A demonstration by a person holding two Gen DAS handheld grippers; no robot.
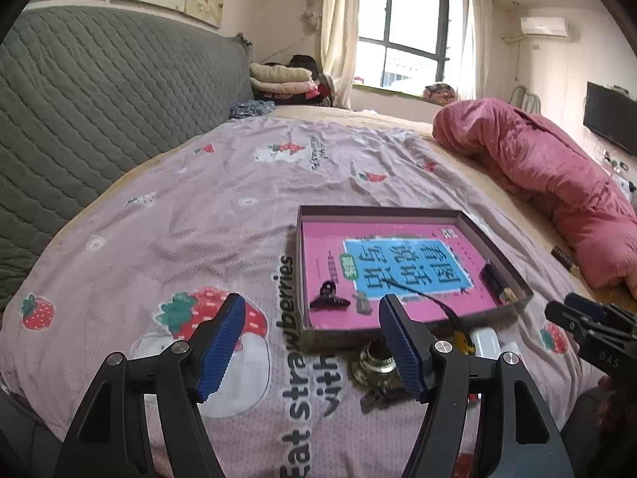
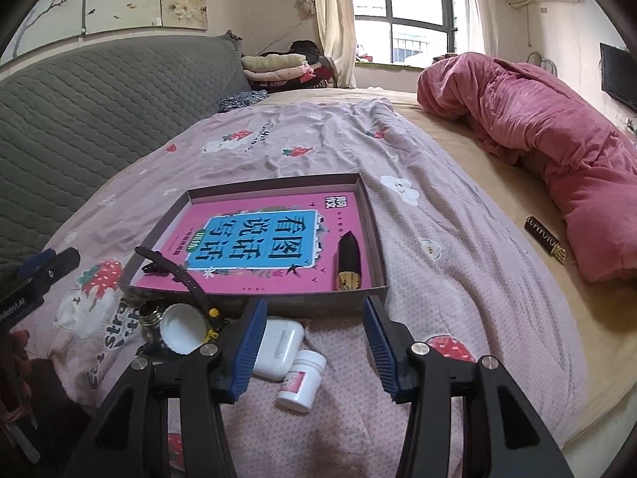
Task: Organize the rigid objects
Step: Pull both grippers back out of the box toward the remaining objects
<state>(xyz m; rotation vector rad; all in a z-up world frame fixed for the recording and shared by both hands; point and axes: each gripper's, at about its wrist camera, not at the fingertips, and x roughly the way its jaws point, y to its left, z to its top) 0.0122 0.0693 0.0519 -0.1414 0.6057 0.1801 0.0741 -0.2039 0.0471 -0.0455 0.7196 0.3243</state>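
Observation:
A shallow brown box (image 1: 414,210) (image 2: 374,231) lies on the bed with a pink book (image 1: 398,267) (image 2: 262,239) inside. On the book lie a black hair clip (image 1: 328,298) and a dark slim case (image 2: 349,263) (image 1: 497,279). A black strap (image 2: 175,275) hangs over the box's near wall. In front of the box lie a white earbud case (image 2: 278,348), a small white bottle (image 2: 300,382), a white cap (image 2: 181,328) and a brass-topped jar (image 1: 372,360). My left gripper (image 1: 310,342) is open and empty left of the jar. My right gripper (image 2: 314,346) is open above the earbud case and bottle.
A pink quilt (image 2: 537,139) is bunched along the right side. A black and gold bar (image 2: 545,239) lies beside it on the tan sheet. A grey padded headboard (image 1: 99,91) runs along the left. Folded clothes (image 1: 282,83) sit at the far end.

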